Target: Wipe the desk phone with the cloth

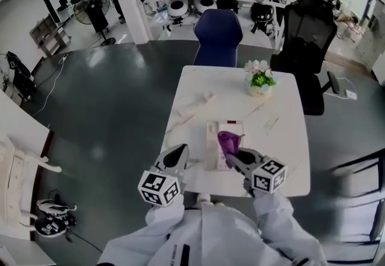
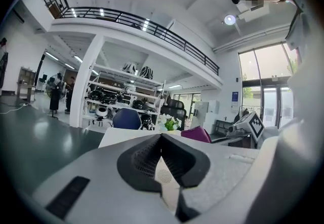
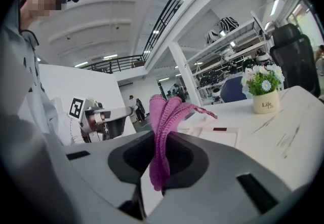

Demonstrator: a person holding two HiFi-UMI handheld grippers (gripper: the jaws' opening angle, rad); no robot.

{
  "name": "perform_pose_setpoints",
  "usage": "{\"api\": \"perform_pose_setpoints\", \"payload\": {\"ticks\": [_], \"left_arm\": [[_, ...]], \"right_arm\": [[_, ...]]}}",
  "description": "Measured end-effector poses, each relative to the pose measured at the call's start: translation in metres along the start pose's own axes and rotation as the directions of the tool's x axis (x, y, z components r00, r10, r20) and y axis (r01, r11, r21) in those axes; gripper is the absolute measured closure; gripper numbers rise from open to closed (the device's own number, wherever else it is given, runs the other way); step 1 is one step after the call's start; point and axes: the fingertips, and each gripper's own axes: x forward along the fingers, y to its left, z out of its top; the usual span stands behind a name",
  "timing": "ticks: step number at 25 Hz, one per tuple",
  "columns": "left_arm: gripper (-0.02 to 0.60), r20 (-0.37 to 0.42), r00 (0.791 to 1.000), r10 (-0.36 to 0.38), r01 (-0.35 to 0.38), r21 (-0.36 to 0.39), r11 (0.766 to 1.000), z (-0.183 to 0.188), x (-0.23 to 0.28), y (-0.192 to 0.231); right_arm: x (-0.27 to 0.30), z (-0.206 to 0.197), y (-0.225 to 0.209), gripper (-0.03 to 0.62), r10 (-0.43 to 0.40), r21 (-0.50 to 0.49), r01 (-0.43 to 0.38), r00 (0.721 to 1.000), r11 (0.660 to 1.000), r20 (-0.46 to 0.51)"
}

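Right gripper (image 1: 233, 160) is clamped tight on the purple cloth (image 1: 227, 140), right by the white desk phone (image 1: 212, 145). Left gripper (image 1: 179, 151) is pinched closed, nothing gripped.

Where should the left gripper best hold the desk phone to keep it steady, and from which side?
Probably the long left edge of the desk phone, coming from the left: it lies flat, that edge faces the left gripper, and the right gripper holds the cloth over its right part.

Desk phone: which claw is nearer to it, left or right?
Right. The right claw, holding the purple cloth, is at the desk phone's near right edge; the left claw is off its left side.
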Motion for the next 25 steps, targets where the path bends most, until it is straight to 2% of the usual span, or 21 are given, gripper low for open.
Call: {"api": "perform_pose_setpoints", "payload": {"ticks": [7,13,25], "left_arm": [[0.583,0.059,0.998,-0.014,0.012,0.034,0.999,0.028,0.001,0.007],[0.583,0.106,0.994,0.002,-0.007,0.054,0.999,0.051,-0.002,0.015],[0.583,0.130,0.991,0.020,-0.029,0.070,0.997,0.061,-0.005,0.027]], "right_arm": [[-0.011,0.037,-0.010,0.553,-0.068,-0.006,0.069,0.990,0.998,0.124],[-0.024,0.069,-0.017,0.554,-0.133,-0.047,0.147,0.967,0.988,0.217],[-0.031,0.093,-0.024,0.554,-0.205,-0.094,0.238,0.941,0.967,0.270]]}}
